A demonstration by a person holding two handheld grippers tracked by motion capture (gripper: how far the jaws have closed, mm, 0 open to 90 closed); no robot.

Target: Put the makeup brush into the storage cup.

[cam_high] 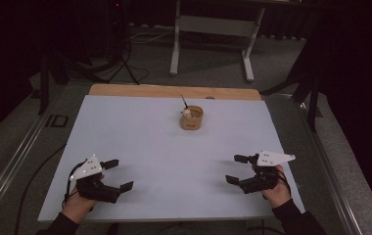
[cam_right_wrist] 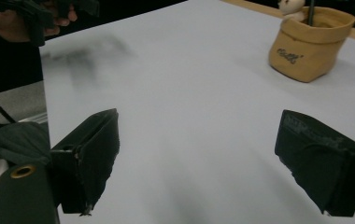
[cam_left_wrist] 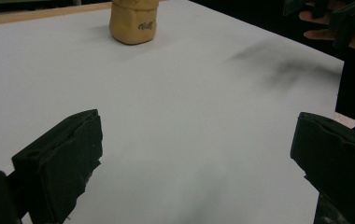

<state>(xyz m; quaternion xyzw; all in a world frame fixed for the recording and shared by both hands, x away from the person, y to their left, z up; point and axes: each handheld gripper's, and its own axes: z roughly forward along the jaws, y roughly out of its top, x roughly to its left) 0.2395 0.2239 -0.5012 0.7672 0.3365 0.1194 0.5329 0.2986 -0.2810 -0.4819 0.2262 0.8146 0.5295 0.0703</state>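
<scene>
Worktop (cam_high: 140, 147): white sheet over a wooden board, bare near the front edge. Left tool (cam_high: 117, 174) and right tool (cam_high: 236, 169): near the front corners, jaws spread wide, holding nothing. Tan pouch (cam_high: 191, 119): upright near the back edge, centre, well apart from both tools, holding a dark pen (cam_high: 184, 101) and a small white figure (cam_high: 187, 113). Step judged: start, before approach. Next move calls for a forward reach to the pouch.
</scene>
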